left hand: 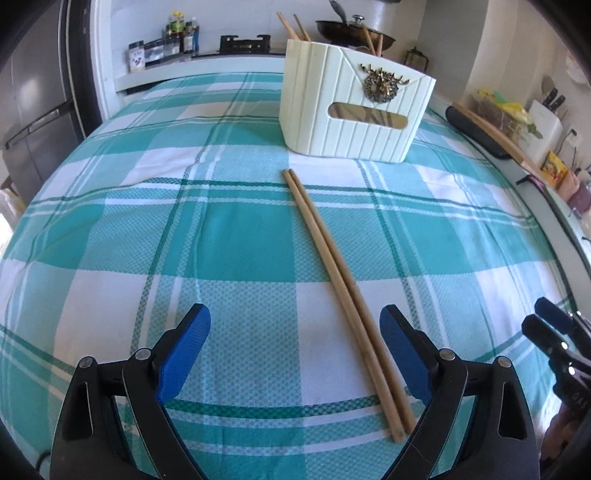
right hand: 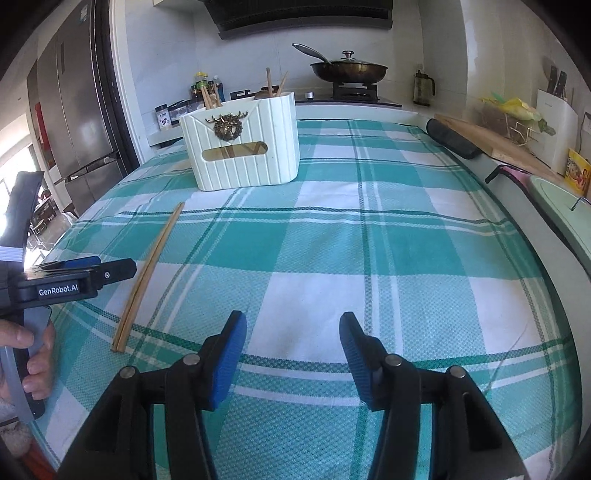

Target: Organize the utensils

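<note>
A pair of long wooden chopsticks (left hand: 332, 273) lies side by side on the teal checked tablecloth (left hand: 240, 240), pointing toward a cream ribbed utensil holder (left hand: 314, 92) with a brass ornament. More chopsticks (left hand: 291, 26) stand in that holder. My left gripper (left hand: 295, 314) is open wide over the near end of the pair, which runs between its fingers close to the right one, with no pad pressing on it. The right wrist view shows the pair (right hand: 151, 266) and the holder (right hand: 258, 158) at the left. My right gripper (right hand: 291, 321) is open over bare cloth, to the right of the left gripper (right hand: 110, 267).
A hand (right hand: 33, 354) holds the left gripper's handle. Behind the table stand a stove with a lidded wok (right hand: 349, 70) and spice bottles (right hand: 203, 86). A wooden cutting board (right hand: 491, 142) and a knife block (right hand: 554, 125) line the right counter. A steel fridge (right hand: 74, 110) fills the left.
</note>
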`<state>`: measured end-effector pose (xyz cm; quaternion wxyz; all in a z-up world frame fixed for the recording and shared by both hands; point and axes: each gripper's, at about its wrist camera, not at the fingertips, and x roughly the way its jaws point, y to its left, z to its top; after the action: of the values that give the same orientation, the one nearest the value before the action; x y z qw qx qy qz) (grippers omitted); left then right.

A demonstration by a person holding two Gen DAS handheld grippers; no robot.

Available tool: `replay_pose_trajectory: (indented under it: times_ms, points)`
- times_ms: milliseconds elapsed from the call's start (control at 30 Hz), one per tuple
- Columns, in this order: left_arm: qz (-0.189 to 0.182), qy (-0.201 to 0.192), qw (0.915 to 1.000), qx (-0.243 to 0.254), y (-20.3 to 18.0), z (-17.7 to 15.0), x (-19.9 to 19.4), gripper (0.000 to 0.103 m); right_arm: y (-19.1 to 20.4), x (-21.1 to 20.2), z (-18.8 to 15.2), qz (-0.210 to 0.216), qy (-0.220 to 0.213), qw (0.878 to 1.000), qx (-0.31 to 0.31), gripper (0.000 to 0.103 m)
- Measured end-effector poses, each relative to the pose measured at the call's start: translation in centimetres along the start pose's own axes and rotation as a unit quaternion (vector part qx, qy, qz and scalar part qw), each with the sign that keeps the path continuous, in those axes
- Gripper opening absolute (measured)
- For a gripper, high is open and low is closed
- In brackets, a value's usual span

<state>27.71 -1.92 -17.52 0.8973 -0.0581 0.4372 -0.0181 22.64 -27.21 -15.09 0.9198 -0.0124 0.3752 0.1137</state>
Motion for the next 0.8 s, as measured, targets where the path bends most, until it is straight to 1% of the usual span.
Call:
replay_pose_trajectory:
  times_ms: [100, 233, 300, 367, 433, 467, 500, 533, 567, 633, 667, 700, 733, 767, 800]
  points:
    - [0.014, 0.004, 0.9999, 0.002, 0.1, -0.2, 0.6, 0.094, -0.1, 0.3, -0.1, 0.000, 0.006, 1.000, 0.004, 0.054]
    - [0.024, 0.005, 0.9996, 0.010, -0.2, -0.2, 0.8, 0.094, -0.1, 0.3, -0.1, -0.003, 0.004, 1.000, 0.003, 0.054]
    - [0.029, 0.008, 0.9995, 0.010, -0.2, -0.1, 0.9, 0.097, 0.0, 0.3, -0.1, -0.005, 0.003, 1.000, -0.001, 0.054]
    - [0.035, 0.010, 0.9993, 0.008, 0.0, 0.0, 1.1, 0.098, 0.2, 0.2, -0.2, -0.007, 0.003, 1.000, -0.005, 0.054]
    - [0.048, 0.018, 0.9985, 0.019, -0.2, 0.1, 1.4, 0.096, 0.4, 0.3, -0.2, -0.009, 0.004, 1.000, -0.012, 0.054]
    - [0.050, 0.017, 0.9983, 0.024, -0.3, 0.0, 1.3, 0.096, 0.6, 0.3, -0.2, -0.011, 0.004, 1.000, -0.015, 0.054]
    - [0.047, 0.015, 0.9985, 0.024, -0.3, -0.1, 1.2, 0.093, 0.8, 0.2, -0.2, -0.012, 0.003, 1.000, -0.020, 0.054]
    - [0.044, 0.010, 0.9986, 0.027, -0.3, -0.1, 1.0, 0.085, 1.1, 0.1, -0.2, -0.012, 0.003, 1.000, -0.025, 0.054]
    - [0.042, 0.006, 0.9985, 0.034, -0.4, -0.2, 0.8, 0.079, 1.4, 0.0, -0.2, -0.011, 0.002, 0.999, -0.030, 0.054]
    - [0.030, 0.000, 0.9983, 0.051, -0.7, -0.3, 0.5, 0.052, 2.3, -0.1, -0.2, -0.006, 0.003, 0.999, -0.044, 0.054]
    - [0.026, -0.002, 0.9982, 0.055, -0.8, -0.3, 0.3, 0.044, 2.7, -0.1, -0.2, -0.002, 0.005, 0.999, -0.049, 0.054]
    - [0.025, -0.004, 0.9980, 0.057, -0.8, -0.4, 0.2, 0.029, 3.4, 0.0, -0.2, 0.007, 0.008, 0.998, -0.055, 0.054]
    - [0.022, -0.004, 0.9981, 0.058, -0.7, -0.4, 0.1, 0.011, 3.9, 0.1, 0.0, 0.019, 0.011, 0.998, -0.057, 0.054]
    - [0.017, -0.003, 0.9983, 0.056, -0.5, -0.3, 0.1, 0.006, 4.4, 0.2, 0.2, 0.032, 0.015, 0.998, -0.057, 0.054]
    - [0.013, -0.002, 0.9987, 0.050, -0.2, -0.3, 0.0, 0.005, 5.2, 0.4, 0.5, 0.049, 0.020, 0.997, -0.059, 0.054]
